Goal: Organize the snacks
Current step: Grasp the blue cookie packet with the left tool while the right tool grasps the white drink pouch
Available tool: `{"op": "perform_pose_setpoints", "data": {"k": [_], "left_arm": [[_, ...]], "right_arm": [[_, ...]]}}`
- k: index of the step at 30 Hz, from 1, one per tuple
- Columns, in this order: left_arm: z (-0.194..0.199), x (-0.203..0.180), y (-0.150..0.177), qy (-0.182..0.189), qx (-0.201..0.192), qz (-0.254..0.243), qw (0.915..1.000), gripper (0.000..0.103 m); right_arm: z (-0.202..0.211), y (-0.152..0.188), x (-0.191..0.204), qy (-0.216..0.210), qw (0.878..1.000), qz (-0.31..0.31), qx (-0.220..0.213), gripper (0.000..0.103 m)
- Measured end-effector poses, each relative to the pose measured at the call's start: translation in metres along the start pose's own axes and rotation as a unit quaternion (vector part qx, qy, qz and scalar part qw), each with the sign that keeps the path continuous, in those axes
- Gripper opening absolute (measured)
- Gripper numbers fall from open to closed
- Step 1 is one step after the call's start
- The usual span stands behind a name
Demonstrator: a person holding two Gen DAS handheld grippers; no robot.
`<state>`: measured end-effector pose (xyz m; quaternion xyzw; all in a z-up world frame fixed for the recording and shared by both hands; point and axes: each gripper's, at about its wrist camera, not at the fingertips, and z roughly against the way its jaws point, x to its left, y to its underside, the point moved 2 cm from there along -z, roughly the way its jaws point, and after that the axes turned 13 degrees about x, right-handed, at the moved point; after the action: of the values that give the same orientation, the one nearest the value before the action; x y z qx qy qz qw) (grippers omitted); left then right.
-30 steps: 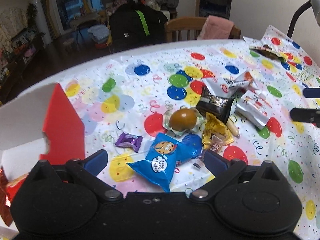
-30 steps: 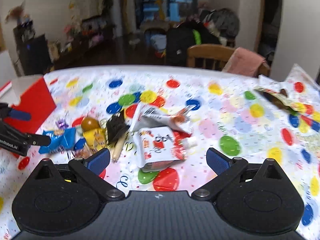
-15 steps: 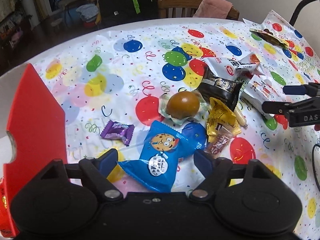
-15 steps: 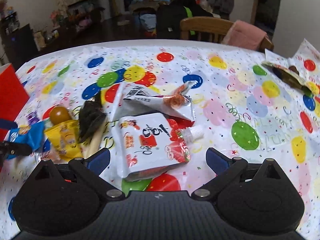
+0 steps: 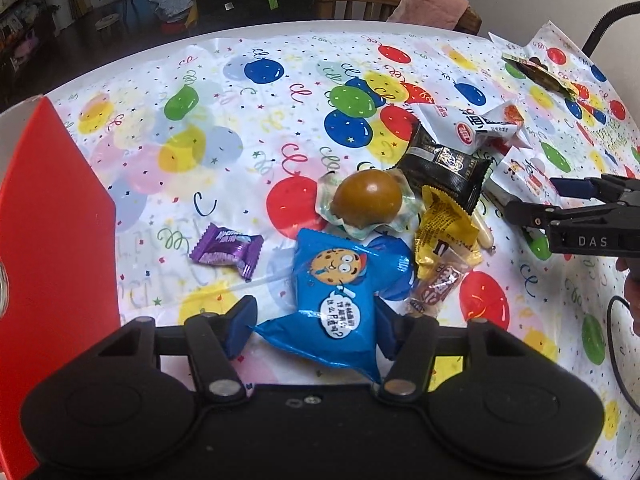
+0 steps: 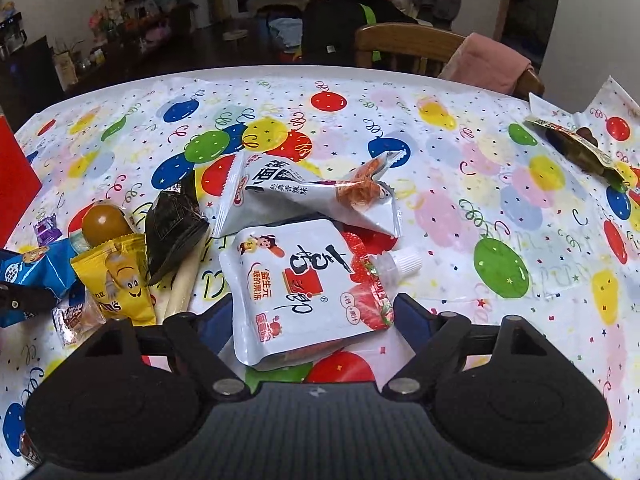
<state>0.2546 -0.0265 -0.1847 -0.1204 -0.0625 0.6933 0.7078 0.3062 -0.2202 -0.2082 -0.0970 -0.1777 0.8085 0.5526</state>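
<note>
Nearby, the left gripper (image 5: 314,326) straddles one blue cookie packet (image 5: 338,300) with jaws wide, while the right gripper (image 6: 308,320), equally spread, brackets one white spouted pouch (image 6: 304,284) right of it.

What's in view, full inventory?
cookie pack: 1, blue, between the open left fingers
purple candy: 1, left of cookie pack
egg: 1, brown, in clear wrap, behind cookie pack
yellow pack: 1, right of egg
small candy: 1, red-brown in clear wrap, below yellow pack
black pack: 1, behind yellow pack
sausage stick: 1, pale, under black pack
white pack: 1, white-orange, behind pouch
pouch: 1, white-red, capped, between the open right fingers
dark wrapper: 1, far right edge
red box: 1, left edge
tablecloth: 1, balloon print
chair: 1, wooden, pink cloth on it
left gripper: 1, black
right gripper: 1, black
</note>
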Motion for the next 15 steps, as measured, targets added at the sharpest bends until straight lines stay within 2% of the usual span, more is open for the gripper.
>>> {"op": "perform_pose_setpoints", "data": {"k": [4,5,15], "left_arm": [[0.003,-0.001,0.001,0.0,-0.004,0.005,1.0,0.049],[0.004,-0.002,0.002,-0.001,-0.005,0.005,1.0,0.044],[0.018,-0.006,0.016,0.005,-0.017,0.013,0.9998,0.042]], "right_arm": [[0.004,0.002,0.001,0.004,1.0,-0.001,0.003,0.08],[0.005,0.003,0.002,0.004,1.0,-0.002,0.004,0.08],[0.035,0.028,0.008,-0.011,1.0,-0.017,0.001,0.077]]}}
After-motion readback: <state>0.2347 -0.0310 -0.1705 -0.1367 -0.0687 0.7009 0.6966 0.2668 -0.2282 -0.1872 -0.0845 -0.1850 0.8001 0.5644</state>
